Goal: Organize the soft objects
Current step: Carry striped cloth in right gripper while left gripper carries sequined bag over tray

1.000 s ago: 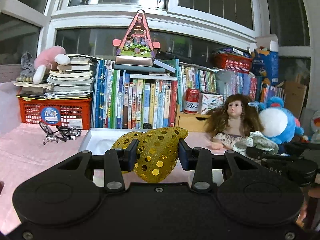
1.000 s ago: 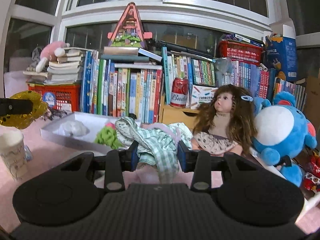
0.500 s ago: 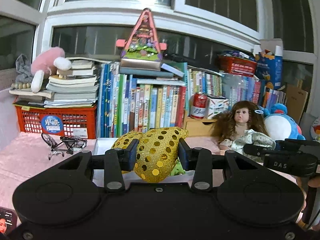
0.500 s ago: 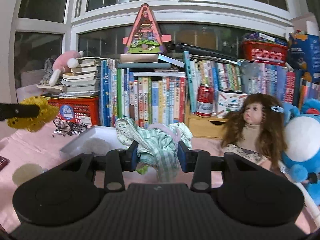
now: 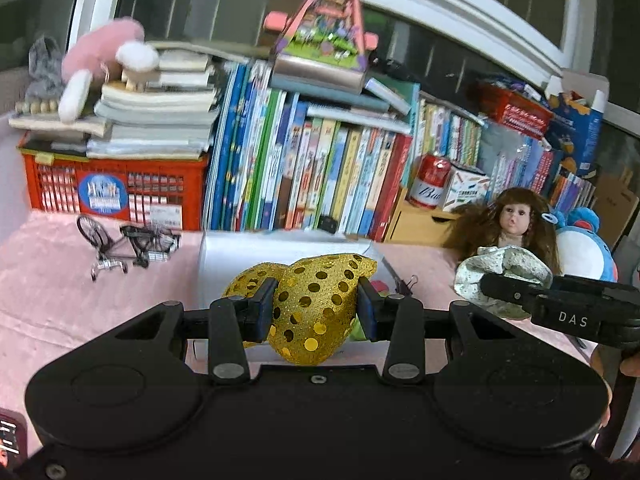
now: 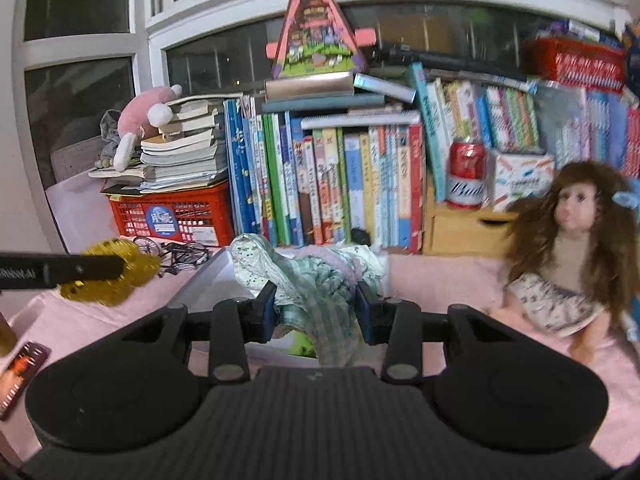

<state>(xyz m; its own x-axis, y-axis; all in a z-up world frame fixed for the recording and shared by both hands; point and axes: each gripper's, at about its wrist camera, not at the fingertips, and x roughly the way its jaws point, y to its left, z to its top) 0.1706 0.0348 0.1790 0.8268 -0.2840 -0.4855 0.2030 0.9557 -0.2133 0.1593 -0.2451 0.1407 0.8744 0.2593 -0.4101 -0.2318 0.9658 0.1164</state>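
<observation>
A: Count pls. How many grippers, how many soft things held?

B: 2 grippers, 1 soft thing each. Left gripper (image 5: 316, 306) is clamped on a gold hat (image 5: 316, 312), sequin-dotted, squeezed between both pads, bulging above and below them. Right gripper (image 6: 315, 307) is clamped on a cloth bundle (image 6: 308, 280), green check w/ floral bits, hanging down past the pads.

A: Where are they vs the table?

B: Both held up off the pink tabletop (image 5: 48, 280), in front of 1 white tray (image 5: 280, 246) that sits near the back edge, by the book row (image 5: 304, 168). In the right view the hat (image 6: 108, 272) shows at far left, pinched in the left gripper's finger. In the left view the bundle (image 5: 500, 268) shows at right, in the right gripper's finger (image 5: 560, 304).

A: Other soft stuff?

B: 1 doll (image 6: 572, 248) sitting at the tabletop's right side, 1 blue plush (image 5: 584, 248) just behind it, 1 pink plush (image 5: 104, 60) on the book stack over the red crate (image 5: 116, 192), back left. Also 1 red can (image 6: 466, 176), 1 wire bike model (image 5: 124, 244).
</observation>
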